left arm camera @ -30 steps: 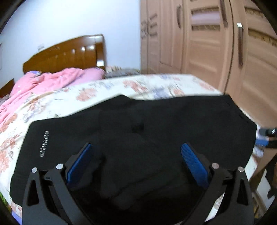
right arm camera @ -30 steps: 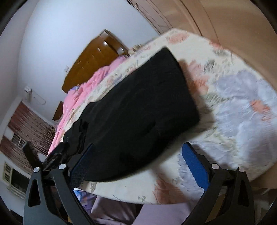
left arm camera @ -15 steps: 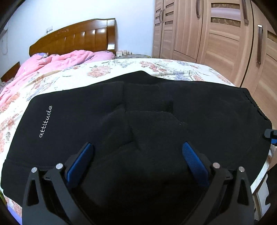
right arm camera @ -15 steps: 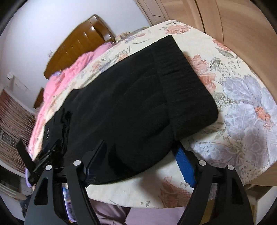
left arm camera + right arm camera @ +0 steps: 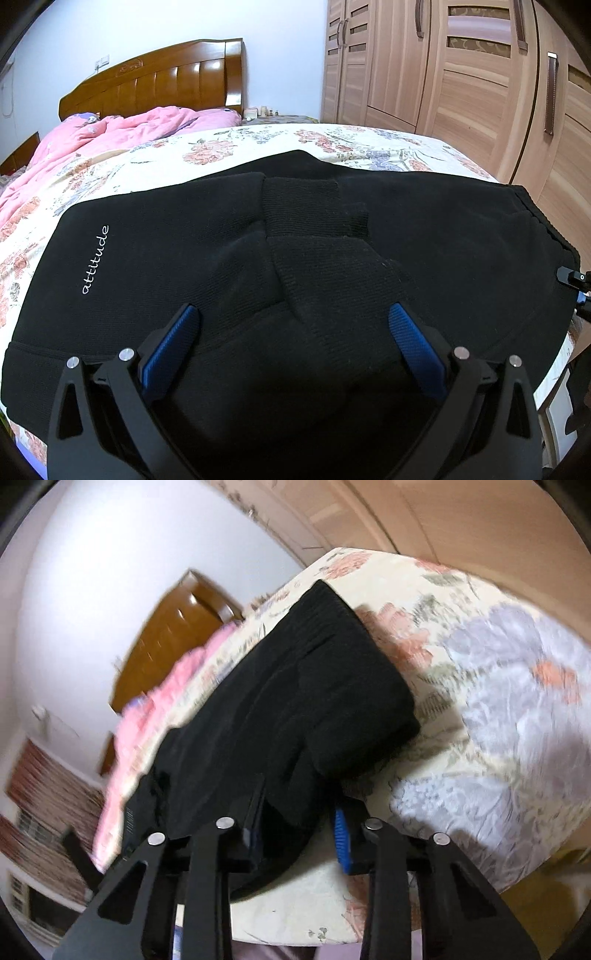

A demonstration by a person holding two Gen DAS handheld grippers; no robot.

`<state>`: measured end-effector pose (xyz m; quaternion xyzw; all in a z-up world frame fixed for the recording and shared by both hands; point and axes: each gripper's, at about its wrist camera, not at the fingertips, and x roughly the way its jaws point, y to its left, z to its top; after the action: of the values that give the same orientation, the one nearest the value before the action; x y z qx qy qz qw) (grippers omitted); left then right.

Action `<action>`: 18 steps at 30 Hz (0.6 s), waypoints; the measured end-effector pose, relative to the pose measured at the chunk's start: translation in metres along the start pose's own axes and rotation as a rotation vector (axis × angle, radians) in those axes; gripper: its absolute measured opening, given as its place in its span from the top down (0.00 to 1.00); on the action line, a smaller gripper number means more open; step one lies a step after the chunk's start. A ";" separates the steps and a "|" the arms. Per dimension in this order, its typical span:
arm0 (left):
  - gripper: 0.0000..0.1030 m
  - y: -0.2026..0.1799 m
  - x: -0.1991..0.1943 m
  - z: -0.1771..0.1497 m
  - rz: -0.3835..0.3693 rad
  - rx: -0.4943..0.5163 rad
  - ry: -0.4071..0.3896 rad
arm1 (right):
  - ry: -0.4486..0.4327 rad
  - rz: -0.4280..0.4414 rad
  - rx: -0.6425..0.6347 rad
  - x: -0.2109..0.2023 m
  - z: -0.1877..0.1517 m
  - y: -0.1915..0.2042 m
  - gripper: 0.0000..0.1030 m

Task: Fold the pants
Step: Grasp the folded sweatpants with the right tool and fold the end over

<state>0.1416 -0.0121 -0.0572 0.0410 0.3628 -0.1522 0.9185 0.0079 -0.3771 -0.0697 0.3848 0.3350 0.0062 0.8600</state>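
Note:
Black pants lie folded across the foot of a floral bed, with white "attitude" lettering at their left. My left gripper stands open just above the bunched middle of the pants, its blue pads wide apart. In the right wrist view the ribbed end of the pants runs away from me. My right gripper is closing on the near edge of the cloth at the bed's corner, and the fabric fills the gap between its pads. The right gripper's tip shows at the pants' right edge.
A pink quilt is heaped by the wooden headboard. Wooden wardrobe doors stand close along the bed's right side. Bare floral sheet stretches to the right of the pants. The bed's edge drops off below my right gripper.
My right gripper's jaws have narrowed from wide open onto the pants' near edge, and its view has rolled and blurred. The left gripper dropped closer to the pants, then held still.

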 end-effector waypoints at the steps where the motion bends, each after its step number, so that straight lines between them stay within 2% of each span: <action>1: 0.01 0.000 0.000 0.000 0.000 -0.001 0.000 | -0.007 0.021 0.025 -0.001 0.000 -0.003 0.71; 8: 0.01 0.001 -0.002 -0.001 -0.022 -0.002 -0.007 | -0.049 0.127 0.115 -0.005 -0.003 -0.016 0.73; 11: 0.02 0.005 -0.007 0.000 -0.059 -0.012 -0.019 | -0.063 0.172 0.159 -0.005 -0.004 -0.022 0.74; 13: 0.02 0.015 -0.025 0.000 -0.114 -0.057 -0.065 | -0.085 0.208 0.159 -0.008 -0.004 -0.018 0.77; 14: 0.02 0.021 -0.034 0.001 -0.122 -0.075 -0.094 | -0.113 0.230 0.121 -0.013 0.000 -0.007 0.77; 15: 0.02 0.031 -0.049 0.002 -0.102 -0.095 -0.139 | -0.129 0.213 0.063 -0.017 0.004 0.008 0.78; 18: 0.02 0.073 -0.092 -0.003 0.017 -0.151 -0.253 | -0.175 0.173 -0.154 -0.026 0.015 0.076 0.81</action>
<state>0.0984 0.0806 0.0002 -0.0446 0.2542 -0.1209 0.9585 0.0152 -0.3401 0.0030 0.3442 0.2230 0.0724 0.9091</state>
